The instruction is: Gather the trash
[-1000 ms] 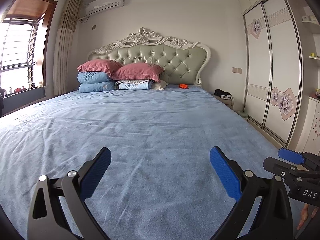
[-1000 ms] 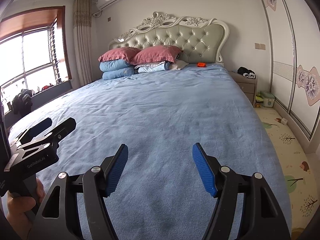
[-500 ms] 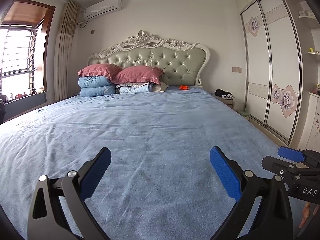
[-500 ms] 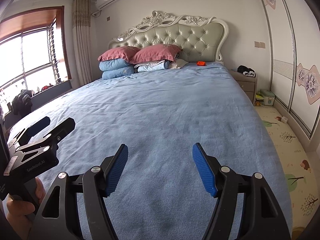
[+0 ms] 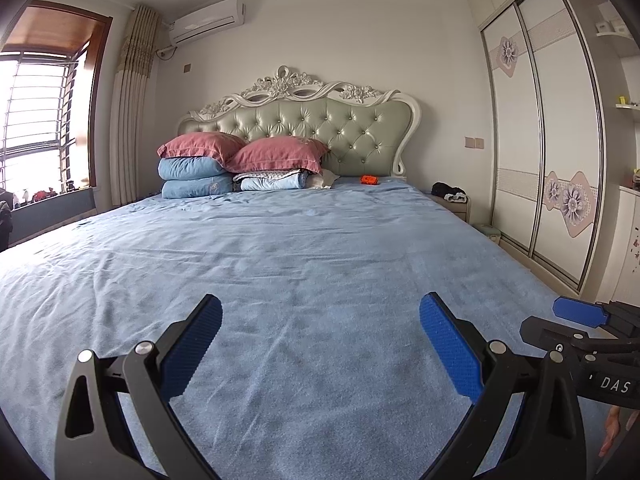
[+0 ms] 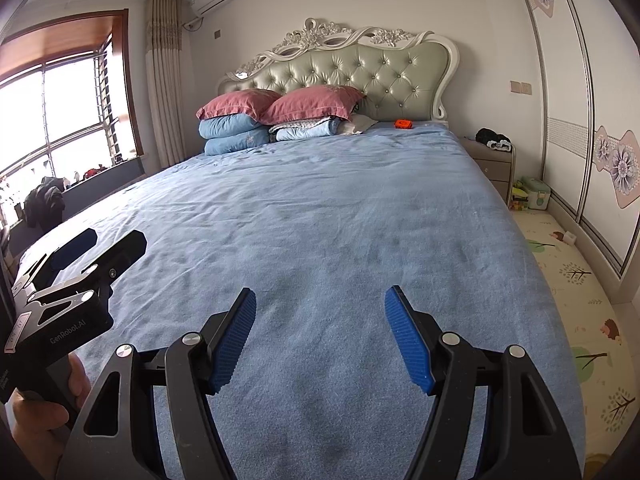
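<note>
A small orange item (image 5: 369,179) lies at the far end of the blue bed (image 5: 304,248), right of the pillows; it also shows in the right wrist view (image 6: 402,123). My left gripper (image 5: 320,320) is open and empty, low over the foot of the bed. My right gripper (image 6: 320,316) is open and empty, also over the foot of the bed (image 6: 340,216). Each gripper shows at the edge of the other's view: the right gripper (image 5: 580,314) and the left gripper (image 6: 100,246).
Red and blue pillows (image 5: 224,164) and folded bedding are stacked at the headboard (image 5: 320,128). A nightstand (image 6: 492,160) with dark clothing stands right of the bed. A wardrobe (image 5: 552,152) lines the right wall. A play mat (image 6: 568,292) and a box (image 6: 536,196) lie on the floor.
Both views have tilted slightly upward, so the headboard sits lower in frame. Both grippers stay open and empty over the foot of the bed.
</note>
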The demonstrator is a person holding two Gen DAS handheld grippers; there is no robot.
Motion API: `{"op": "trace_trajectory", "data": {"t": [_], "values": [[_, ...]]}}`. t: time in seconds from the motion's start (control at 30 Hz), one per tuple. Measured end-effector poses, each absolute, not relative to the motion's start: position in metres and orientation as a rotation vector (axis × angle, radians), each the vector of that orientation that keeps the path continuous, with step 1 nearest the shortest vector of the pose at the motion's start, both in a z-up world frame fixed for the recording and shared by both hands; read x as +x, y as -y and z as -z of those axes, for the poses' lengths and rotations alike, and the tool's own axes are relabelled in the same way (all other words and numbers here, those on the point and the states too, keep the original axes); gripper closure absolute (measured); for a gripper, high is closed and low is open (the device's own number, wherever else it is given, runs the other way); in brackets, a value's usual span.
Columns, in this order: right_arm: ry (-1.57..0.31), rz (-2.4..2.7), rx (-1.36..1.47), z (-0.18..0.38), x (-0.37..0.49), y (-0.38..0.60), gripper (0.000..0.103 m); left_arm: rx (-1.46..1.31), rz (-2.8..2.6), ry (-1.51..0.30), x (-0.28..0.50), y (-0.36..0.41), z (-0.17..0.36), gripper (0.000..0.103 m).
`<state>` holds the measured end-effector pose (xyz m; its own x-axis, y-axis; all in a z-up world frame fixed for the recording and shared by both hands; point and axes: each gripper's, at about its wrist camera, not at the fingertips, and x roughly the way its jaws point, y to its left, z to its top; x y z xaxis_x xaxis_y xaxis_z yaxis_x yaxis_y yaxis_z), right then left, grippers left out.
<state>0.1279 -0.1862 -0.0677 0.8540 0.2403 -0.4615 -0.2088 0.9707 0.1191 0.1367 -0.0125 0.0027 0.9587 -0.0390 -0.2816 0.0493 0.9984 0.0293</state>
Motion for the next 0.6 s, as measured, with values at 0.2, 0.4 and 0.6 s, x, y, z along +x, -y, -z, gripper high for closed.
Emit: {"op": "trace_trajectory", "data": {"t": [0.2,0.4,0.6], "values": [[-0.493,-0.237,0.066,0.0679,0.1275,0.1865,0.038,0.031,0.049,-0.286,0.137,0.0117,-0.0031,0.004],[-0.495,-0.237,0.065,0.0678,0.1277,0.1866,0.037,0.028,0.034,-0.306,0.1391,0.0115,-0.0024,0.004],[-0.495,-0.236,0.066,0.0675,0.1278,0.1864,0.037,0.024,0.033,-0.31,0.1391,0.0108,-0.0017,0.004]]}}
